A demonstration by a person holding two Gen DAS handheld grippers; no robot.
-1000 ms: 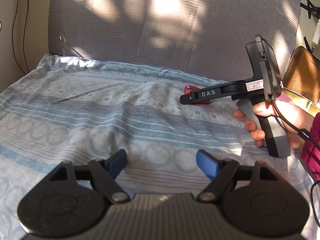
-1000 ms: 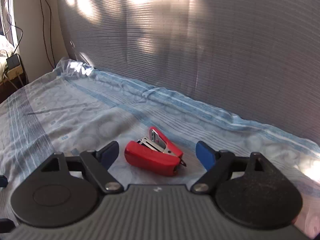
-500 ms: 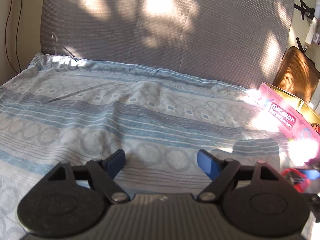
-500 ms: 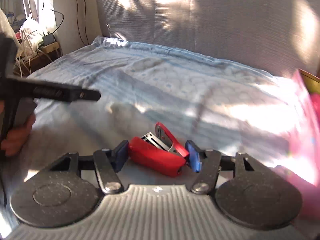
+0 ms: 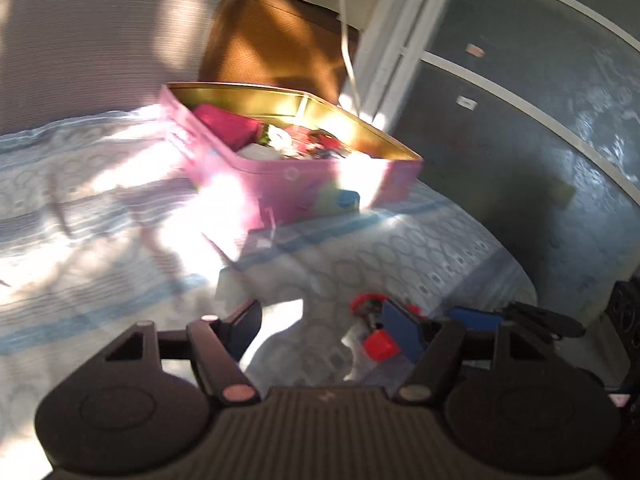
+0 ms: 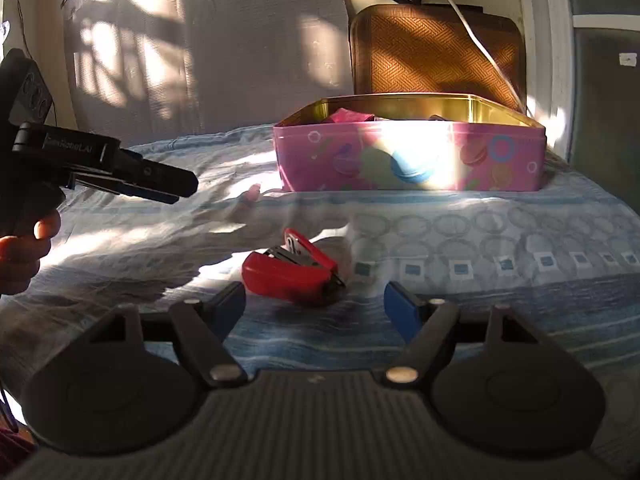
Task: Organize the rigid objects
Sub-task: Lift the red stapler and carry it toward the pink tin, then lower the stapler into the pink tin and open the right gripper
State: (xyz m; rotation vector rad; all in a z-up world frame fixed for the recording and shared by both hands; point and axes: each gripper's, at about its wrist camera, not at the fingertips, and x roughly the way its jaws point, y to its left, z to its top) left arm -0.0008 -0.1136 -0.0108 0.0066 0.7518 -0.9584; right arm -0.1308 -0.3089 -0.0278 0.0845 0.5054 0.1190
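A red stapler [image 6: 292, 272] lies on the patterned bedsheet [image 6: 480, 240], just ahead of my right gripper [image 6: 316, 308]. Its jaws are opening and the pads stand clear of the stapler. Behind it sits the open pink tin [image 6: 408, 160] with a gold inside and several items in it. My left gripper [image 6: 180, 190] hovers at the left, held by a hand [image 6: 24, 248]. In the left wrist view my left gripper [image 5: 324, 330] has closing jaws with nothing between them. The stapler [image 5: 374, 328] shows beyond its right finger, short of the tin [image 5: 288, 184].
A brown woven case [image 6: 436, 48] leans behind the tin, with a white cable [image 6: 472, 32] hanging across it. A grey padded backrest [image 6: 240, 40] runs along the far side. A glass door [image 5: 520, 120] stands right of the bed's edge.
My right gripper carried the stapler to the right, toward the tin, then spread its jaws off it. My left gripper swung right to face the tin, its jaws narrower.
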